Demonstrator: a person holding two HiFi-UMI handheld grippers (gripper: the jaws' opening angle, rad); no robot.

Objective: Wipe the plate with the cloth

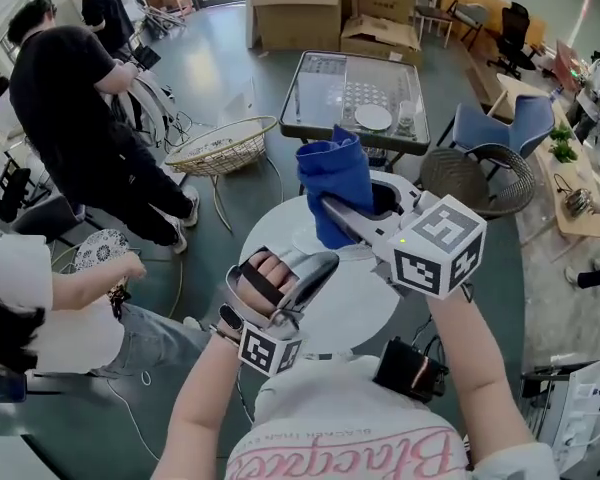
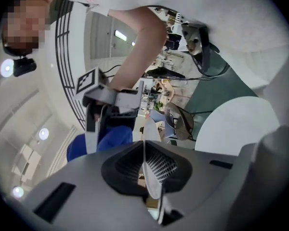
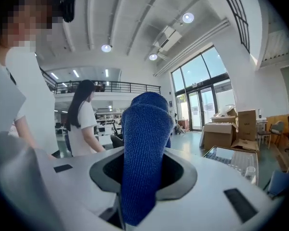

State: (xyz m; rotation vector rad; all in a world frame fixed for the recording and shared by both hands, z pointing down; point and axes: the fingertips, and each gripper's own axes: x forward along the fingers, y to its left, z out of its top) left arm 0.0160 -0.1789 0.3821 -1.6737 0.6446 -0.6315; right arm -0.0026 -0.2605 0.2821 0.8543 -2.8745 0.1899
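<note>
Clamping blue cloth (image 1: 335, 183), right gripper (image 1: 329, 208) hovers over table (image 1: 365, 303).

Blue cloth (image 1: 332, 178), nubby knit, bunched into an upright wad at centre frame in the head view, pinched at its lower end. Thin pale plate (image 2: 152, 184), apparently edge-on, lower centre of the left gripper view, clamped upright.

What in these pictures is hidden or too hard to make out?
Plate: the left gripper view shows only its thin edge; its face is unseen.
Jaws of the right gripper: covered by the blue cloth in the right gripper view.
Items on the glass table: too small in the head view.
</note>
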